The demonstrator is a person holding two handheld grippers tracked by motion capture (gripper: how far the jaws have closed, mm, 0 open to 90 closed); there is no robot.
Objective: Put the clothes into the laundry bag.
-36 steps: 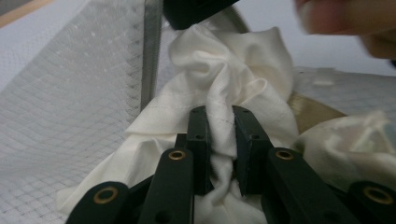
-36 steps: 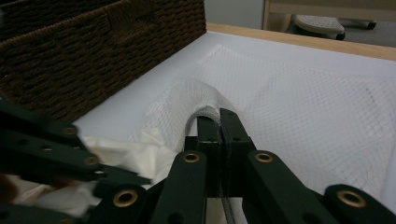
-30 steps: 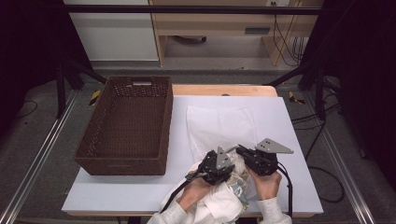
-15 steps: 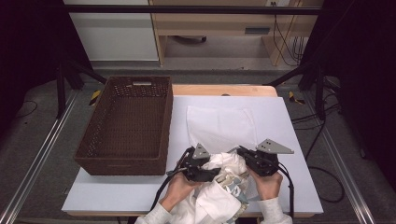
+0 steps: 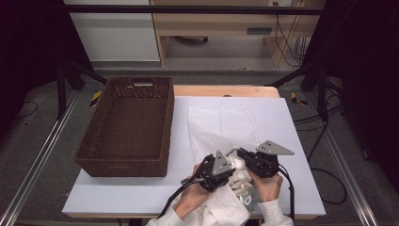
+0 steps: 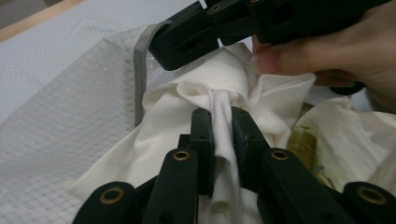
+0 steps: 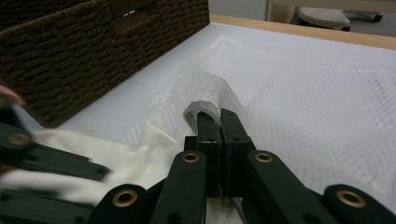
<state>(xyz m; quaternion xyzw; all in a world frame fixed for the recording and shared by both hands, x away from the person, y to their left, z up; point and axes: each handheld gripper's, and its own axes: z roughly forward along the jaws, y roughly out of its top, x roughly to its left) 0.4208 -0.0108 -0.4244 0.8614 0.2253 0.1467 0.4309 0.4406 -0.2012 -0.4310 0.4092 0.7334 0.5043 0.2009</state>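
Observation:
A white mesh bag [image 5: 221, 123] lies flat on the table, its grey-edged mouth [image 6: 140, 70] toward the person. A crumpled cream cloth [image 5: 225, 206] lies at that mouth. My left gripper [image 6: 222, 116] has just been closing and now pinches a fold of the cream cloth [image 6: 219, 88]. From above, the left gripper [image 5: 233, 163] points right, close beside the right one. My right gripper [image 7: 219, 116] is shut on the mesh bag's rim [image 7: 201, 108] and holds it slightly raised. In the high view the right gripper [image 5: 241, 153] sits at the bag's near edge.
A dark brown wicker basket [image 5: 165, 123] stands empty on the table's left, its wall close to the grippers [image 7: 93, 51]. The white table top [image 5: 291, 141] is bare right of the bag. The wooden table edge [image 5: 226, 90] runs behind it.
Half a second ago the left gripper was pulled back to the left with wider jaws. It has since moved right again and closed on a fold of the cloth. The right gripper stayed still.

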